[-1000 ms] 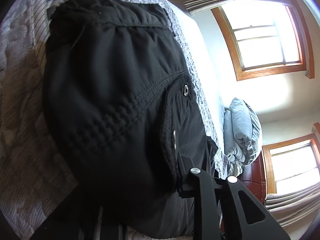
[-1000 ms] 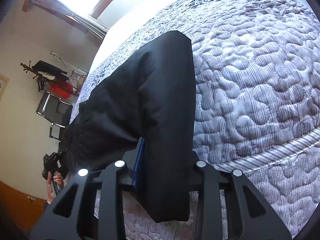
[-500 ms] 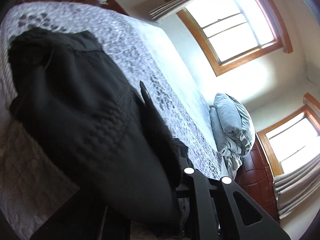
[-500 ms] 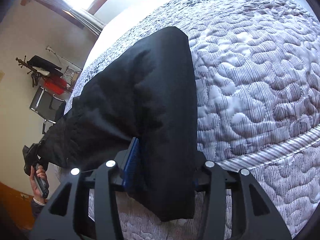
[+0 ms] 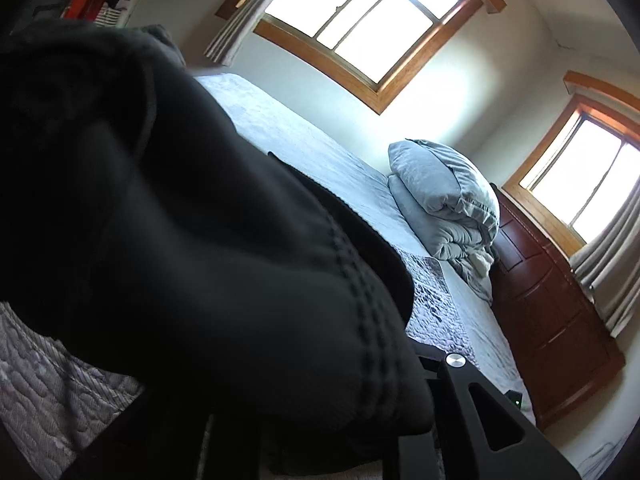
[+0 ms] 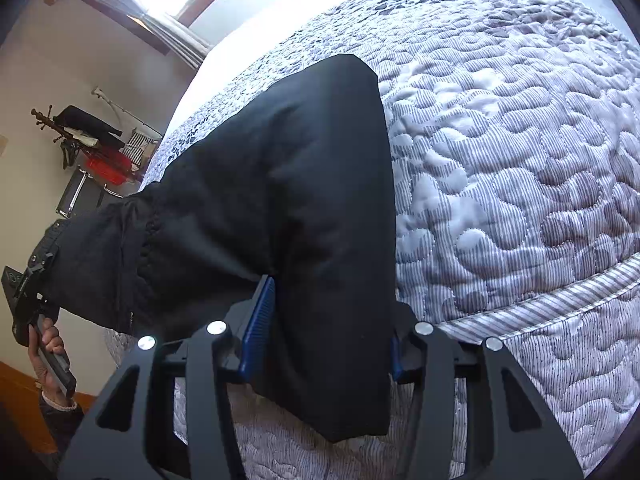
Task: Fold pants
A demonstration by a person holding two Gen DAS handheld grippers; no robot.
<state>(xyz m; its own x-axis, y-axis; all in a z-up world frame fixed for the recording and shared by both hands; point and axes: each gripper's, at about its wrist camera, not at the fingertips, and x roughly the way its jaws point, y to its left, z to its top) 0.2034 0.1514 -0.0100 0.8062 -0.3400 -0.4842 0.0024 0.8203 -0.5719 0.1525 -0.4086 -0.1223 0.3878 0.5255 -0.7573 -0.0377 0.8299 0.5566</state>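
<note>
Black pants point(image 6: 280, 208) lying on quilted mattress point(image 6: 520, 160), waist end lifted off at left. Right gripper point(image 6: 324, 336): jaws opening, leg hem sitting between blue pads point(image 6: 258, 328), pads apparently no longer pressing. Left gripper point(image 6: 30, 288): jaws closed on waist fabric, held by hand point(image 6: 50, 356). In left wrist view, pants are blocking most of frame w/ pillow point(image 5: 444, 196) beyond

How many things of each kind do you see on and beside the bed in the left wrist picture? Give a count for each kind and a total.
Black pants: 1
Pillows, stacked: 2
Windows: 2
Wooden dresser: 1
Total: 6
</note>
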